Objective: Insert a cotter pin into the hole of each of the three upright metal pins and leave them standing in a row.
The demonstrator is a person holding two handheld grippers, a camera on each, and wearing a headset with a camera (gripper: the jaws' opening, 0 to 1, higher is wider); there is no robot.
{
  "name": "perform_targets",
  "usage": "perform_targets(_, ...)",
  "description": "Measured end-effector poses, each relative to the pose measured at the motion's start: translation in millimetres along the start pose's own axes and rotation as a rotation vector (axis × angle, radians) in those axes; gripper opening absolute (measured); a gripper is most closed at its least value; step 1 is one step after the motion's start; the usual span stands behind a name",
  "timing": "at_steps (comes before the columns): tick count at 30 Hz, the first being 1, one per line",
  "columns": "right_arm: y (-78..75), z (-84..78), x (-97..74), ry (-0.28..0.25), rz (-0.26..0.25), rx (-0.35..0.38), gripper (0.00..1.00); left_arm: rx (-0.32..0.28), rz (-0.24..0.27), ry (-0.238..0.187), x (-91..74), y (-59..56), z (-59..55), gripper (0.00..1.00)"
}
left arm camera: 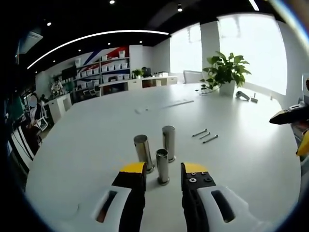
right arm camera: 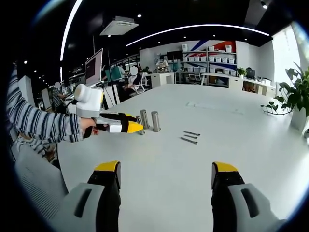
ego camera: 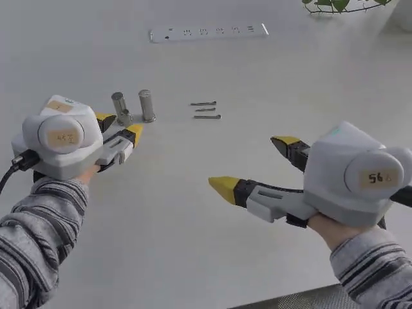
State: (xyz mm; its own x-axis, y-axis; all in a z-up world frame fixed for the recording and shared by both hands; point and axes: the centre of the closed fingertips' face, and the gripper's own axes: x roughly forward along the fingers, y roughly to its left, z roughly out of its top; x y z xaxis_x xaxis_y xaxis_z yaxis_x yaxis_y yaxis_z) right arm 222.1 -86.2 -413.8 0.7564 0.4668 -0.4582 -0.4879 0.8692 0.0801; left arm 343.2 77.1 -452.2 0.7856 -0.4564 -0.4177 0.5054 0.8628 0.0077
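Note:
Three upright metal pins stand close together on the white table: a tall one (ego camera: 147,105), another (ego camera: 118,103), and a nearer one (left arm camera: 162,164) between the tips of my left gripper (left arm camera: 163,170). The left gripper (ego camera: 121,125) is open, and its jaws flank that pin with a gap on each side. Three cotter pins (ego camera: 205,110) lie side by side to the right of the metal pins, also visible as cotter pins (right arm camera: 189,137) in the right gripper view. My right gripper (ego camera: 252,163) hovers wide open over bare table, well short of them, with nothing between its jaws.
A white power strip (ego camera: 209,31) lies at the far side of the table. A potted plant (ego camera: 341,5) sits at the far right corner. The table's near edge (ego camera: 290,299) runs below my right hand.

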Motion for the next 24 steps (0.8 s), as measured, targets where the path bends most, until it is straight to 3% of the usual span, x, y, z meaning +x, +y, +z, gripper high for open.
perform_targets(7, -3.1, -7.1, 3.5, 0.025, -0.012, -0.003, 0.74, -0.016, -0.021, 0.012, 11.2, 1.0, -4.5, 0.16)
perform_targets(14, -4.3, -11.6, 5.9, 0.041, -0.016, 0.0, 0.73, -0.003, -0.022, 0.008, 12.2, 0.5, -4.6, 0.07)
perform_targets(24, -5.6, -16.4, 6.4, 0.061, -0.021, -0.002, 0.72, -0.031, -0.029, 0.009, 12.6, -0.5, -5.5, 0.05)
